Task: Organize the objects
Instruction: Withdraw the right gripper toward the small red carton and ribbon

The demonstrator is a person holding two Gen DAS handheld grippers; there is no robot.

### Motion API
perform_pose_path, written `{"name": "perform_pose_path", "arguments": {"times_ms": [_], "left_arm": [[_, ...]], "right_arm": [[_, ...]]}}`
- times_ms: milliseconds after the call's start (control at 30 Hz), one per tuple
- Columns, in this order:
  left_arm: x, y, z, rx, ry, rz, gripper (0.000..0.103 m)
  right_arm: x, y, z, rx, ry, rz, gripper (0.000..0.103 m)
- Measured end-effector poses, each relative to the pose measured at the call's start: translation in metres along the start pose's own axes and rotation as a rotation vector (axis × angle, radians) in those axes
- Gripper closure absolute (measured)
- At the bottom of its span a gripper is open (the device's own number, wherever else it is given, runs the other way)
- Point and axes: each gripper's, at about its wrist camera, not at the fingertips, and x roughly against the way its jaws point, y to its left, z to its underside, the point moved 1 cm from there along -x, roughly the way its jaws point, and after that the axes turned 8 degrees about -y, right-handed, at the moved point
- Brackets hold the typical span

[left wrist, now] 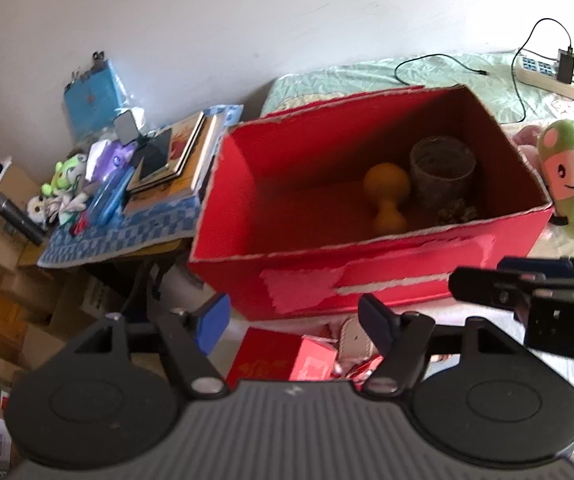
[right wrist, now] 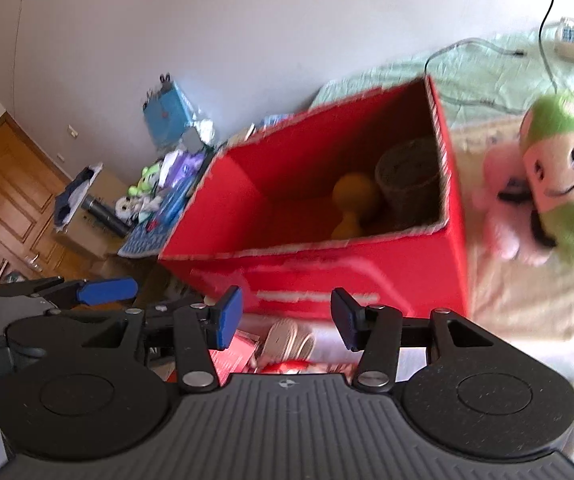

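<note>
Both claws spread, holding nothing: left claw [left wrist: 293,322] and right claw [right wrist: 285,322] hover over red packets [left wrist: 283,360] in front of the red box [left wrist: 367,276] on the bed. Imo next grab = packets or the green plush [right wrist: 559,188] right of the box; come straight down, pinch mid-body. Box holds 1 yellow dumbbell [left wrist: 387,196] + 1 cup [left wrist: 443,172]. 1 green plush.

Box [left wrist: 367,264] on the bed [left wrist: 467,76], dumbbell [left wrist: 387,196] and cup [left wrist: 441,172] inside, plush [left wrist: 571,180] right of it, table [left wrist: 127,232] left.
</note>
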Motion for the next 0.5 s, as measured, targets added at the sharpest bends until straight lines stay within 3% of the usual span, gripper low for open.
{"name": "perform_pose_path", "arguments": {"times_ms": [333, 500], "left_arm": [[-0.014, 0.039, 0.009, 0.038, 0.011, 0.052, 0.026], [-0.022, 0.071, 0.02, 0.062, 0.022, 0.144, 0.018]], "right_arm": [[-0.016, 0.018, 0.016, -0.038, 0.053, 0.033, 0.047], [-0.028, 0.028, 0.025, -0.106, 0.083, 0.02, 0.047]]}}
